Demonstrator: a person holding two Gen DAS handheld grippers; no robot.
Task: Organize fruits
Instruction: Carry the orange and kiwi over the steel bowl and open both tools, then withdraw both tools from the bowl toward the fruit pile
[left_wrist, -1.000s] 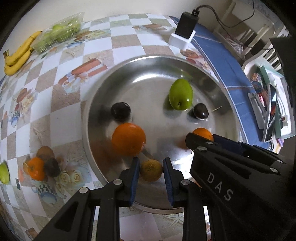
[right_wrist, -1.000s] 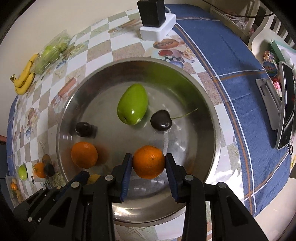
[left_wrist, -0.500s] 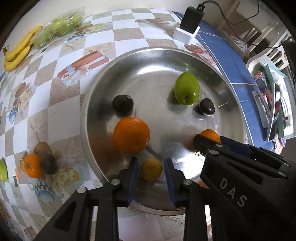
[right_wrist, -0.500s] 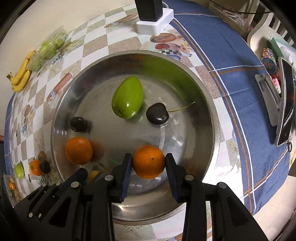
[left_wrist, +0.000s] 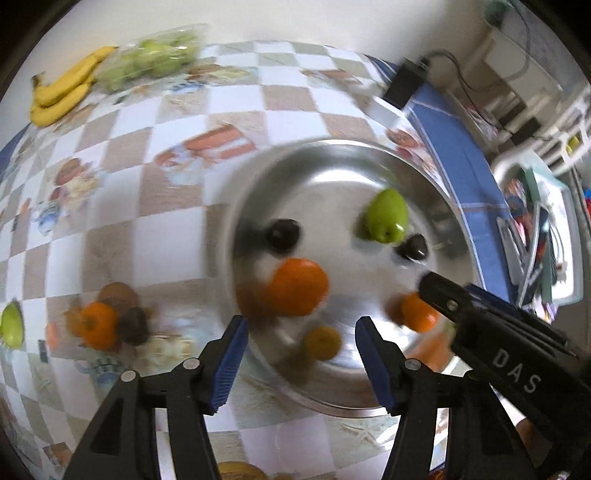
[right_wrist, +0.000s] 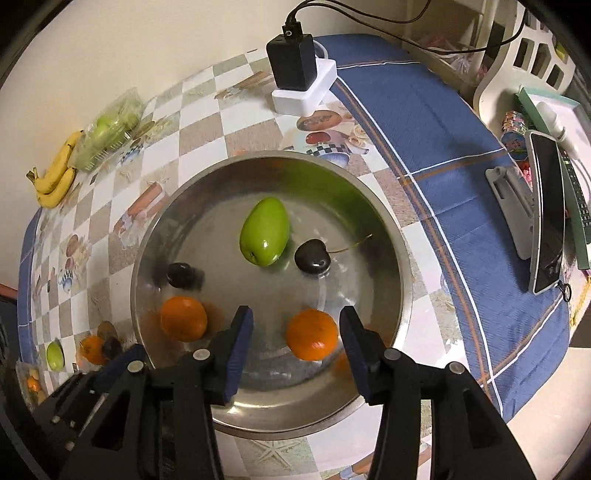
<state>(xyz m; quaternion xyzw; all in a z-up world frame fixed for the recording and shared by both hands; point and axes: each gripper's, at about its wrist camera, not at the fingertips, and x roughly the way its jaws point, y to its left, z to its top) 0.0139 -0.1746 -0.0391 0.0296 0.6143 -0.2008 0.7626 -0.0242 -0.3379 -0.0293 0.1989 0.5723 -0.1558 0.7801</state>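
One readable mark — "DAS" — on the right hand-held gripper (left_wrist: 417, 295).

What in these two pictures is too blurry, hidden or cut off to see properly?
- Left wrist view: motion blur smears the small yellow fruit; its kind is unclear.
- Left wrist view: the right claw covers part of the small orange.
- Right wrist view: the left claw hides that yellow fruit.
- Right wrist view: the bag of green fruit is too small to identify.

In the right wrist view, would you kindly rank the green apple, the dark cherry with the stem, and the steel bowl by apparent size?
1. Round steel bowl
2. Green apple
3. Dark cherry with stem
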